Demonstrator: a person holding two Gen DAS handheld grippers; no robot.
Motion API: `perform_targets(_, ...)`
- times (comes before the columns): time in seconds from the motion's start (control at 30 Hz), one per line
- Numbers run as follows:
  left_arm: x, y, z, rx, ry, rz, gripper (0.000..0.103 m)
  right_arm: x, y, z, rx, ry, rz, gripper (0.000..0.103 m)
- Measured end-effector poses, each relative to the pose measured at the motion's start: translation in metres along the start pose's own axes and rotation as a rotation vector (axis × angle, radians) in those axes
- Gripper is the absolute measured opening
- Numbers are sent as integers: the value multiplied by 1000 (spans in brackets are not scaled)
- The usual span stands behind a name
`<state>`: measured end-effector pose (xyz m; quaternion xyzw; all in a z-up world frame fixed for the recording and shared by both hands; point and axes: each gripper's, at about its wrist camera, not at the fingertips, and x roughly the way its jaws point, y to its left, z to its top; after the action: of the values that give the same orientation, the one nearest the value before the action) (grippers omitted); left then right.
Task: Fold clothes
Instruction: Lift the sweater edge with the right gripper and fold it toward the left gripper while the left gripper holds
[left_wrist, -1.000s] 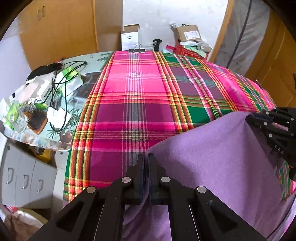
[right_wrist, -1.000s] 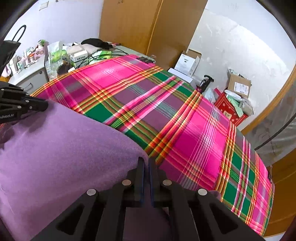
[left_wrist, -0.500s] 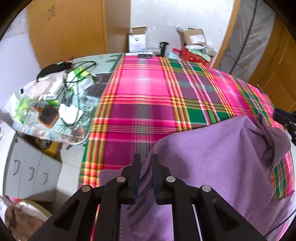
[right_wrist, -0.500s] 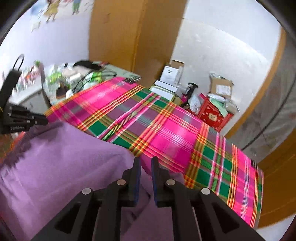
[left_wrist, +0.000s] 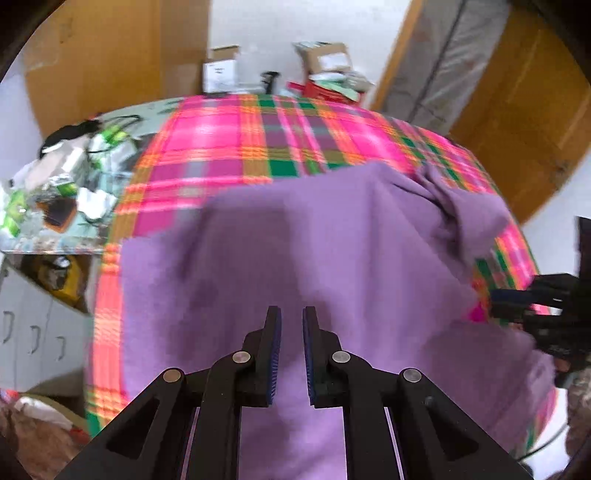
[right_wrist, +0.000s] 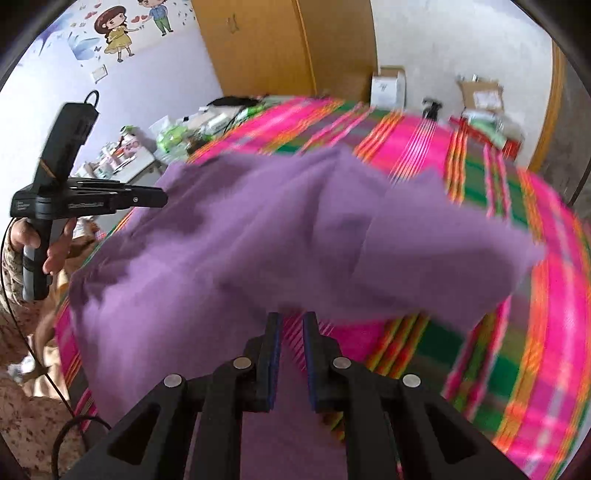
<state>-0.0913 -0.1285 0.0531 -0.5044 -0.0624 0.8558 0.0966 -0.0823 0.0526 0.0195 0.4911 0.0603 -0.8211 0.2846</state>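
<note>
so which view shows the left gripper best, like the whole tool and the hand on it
The right wrist view: the left gripper appears side-on, with its handle and the hand holding it. The left wrist view shows only its own fingers from behind, parted over the purple garment.

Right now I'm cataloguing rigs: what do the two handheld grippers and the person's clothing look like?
Both grippers, left and right, are matte black with silver rivets and blue-lined fingers. The right wrist view shows the left one's pistol handle, white lettering and trailing black cable. The sleeve is a mottled brown print.
</note>
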Motion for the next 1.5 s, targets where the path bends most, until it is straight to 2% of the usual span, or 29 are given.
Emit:
perform_targets(0.1, 4, -21, -14, 28, 27, -63, 12, 16, 2, -5, 13, 33, 29, 11)
perform_targets(0.23, 14, -42, -29, 66, 70, -103, 12, 29, 11, -5, -2, 28, 48, 12)
perform_targets(0.43, 20, -53, -34, 35, 75, -170, 12, 39, 14, 2, 3, -2, 60, 21)
perform_targets(0.53, 22, -56, -36, 37, 81, -177, 12, 40, 16, 3, 2, -15, 75, 24)
perform_targets(0.57, 22, -57, -36, 34, 82, -183, 12, 41, 17, 3, 0, -17, 82, 22)
perform_targets(0.67, 22, -60, -35, 23, 76, -191, 12, 41, 19, 1, -4, -16, 98, 6)
perform_targets(0.77, 21, -65, -34, 18, 66, -203, 13, 37, 21, -3, 3, -31, 123, 4)
perform_targets(0.8, 20, -67, -34, 17, 63, -211, 17, 33, 22, -5, 6, -39, 136, 4)
perform_targets(0.87, 19, -72, -34, 18, 55, -222, 19, 26, 26, -8, 4, -56, 162, 4)
perform_targets(1.03, 15, -86, -33, 43, 41, -227, 19, 18, 39, -19, -25, -79, 216, 4)
perform_targets(1.07, 15, -90, -33, 47, 35, -234, 22, 17, 42, -22, -33, -81, 226, 4)
perform_targets(1.13, 15, -95, -32, 55, 36, -239, 33, 15, 48, -27, -50, -86, 245, 4)
perform_targets(1.17, 17, -97, -31, 58, 42, -235, 34, 14, 50, -29, -54, -87, 252, 4)
perform_targets(1.37, 36, -111, -36, 105, 106, -148, 34, 12, 43, -39, -19, -81, 250, 4)
perform_targets(1.5, 43, -114, -36, 109, 113, -117, 34, 6, 33, -44, 10, -89, 232, 5)
